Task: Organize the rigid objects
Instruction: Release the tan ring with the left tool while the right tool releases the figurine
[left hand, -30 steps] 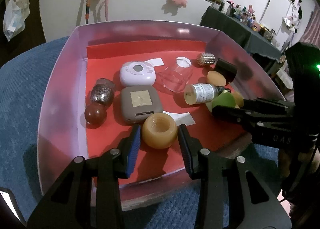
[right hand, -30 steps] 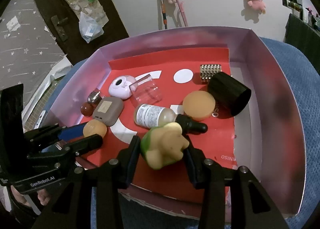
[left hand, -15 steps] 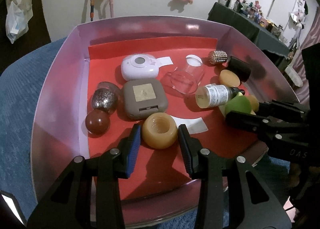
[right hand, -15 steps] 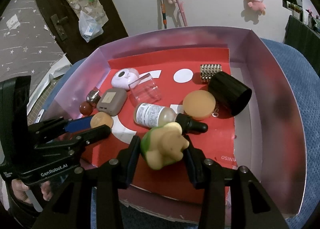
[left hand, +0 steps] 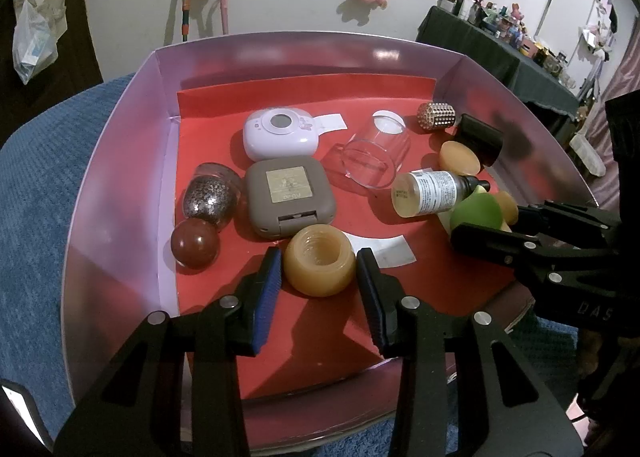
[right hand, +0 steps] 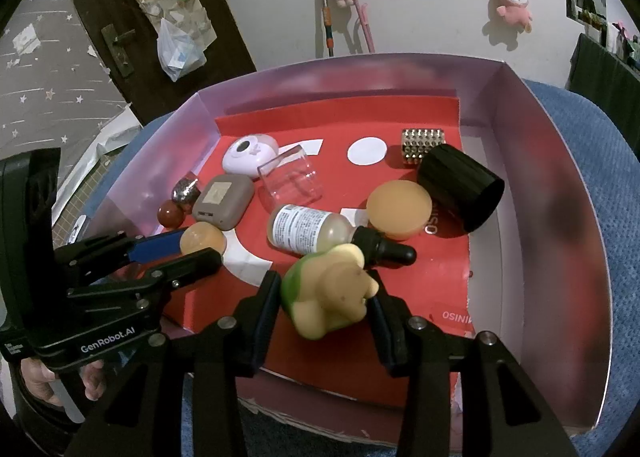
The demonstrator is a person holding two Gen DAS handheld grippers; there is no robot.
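Observation:
My left gripper [left hand: 318, 269] is shut on an amber ring-shaped jar [left hand: 319, 260], held low over the front of the red-floored box [left hand: 120, 161]. My right gripper [right hand: 322, 303] is shut on a green and beige figurine [right hand: 326, 293] above the box's near edge [right hand: 540, 389]. The figurine also shows in the left wrist view [left hand: 478, 211], and the amber jar in the right wrist view [right hand: 202, 239].
In the box lie a grey square case [left hand: 289, 195], a lilac case [left hand: 280, 133], a clear cup [left hand: 372, 155], a dropper bottle [right hand: 320, 231], an amber disc [right hand: 400, 209], a black cap [right hand: 460, 187], a studded cylinder [left hand: 436, 115], a red ball [left hand: 195, 243] and a glitter ball [left hand: 210, 201].
My left gripper has moved forward over the box with the amber jar. My right gripper has barely moved with the figurine.

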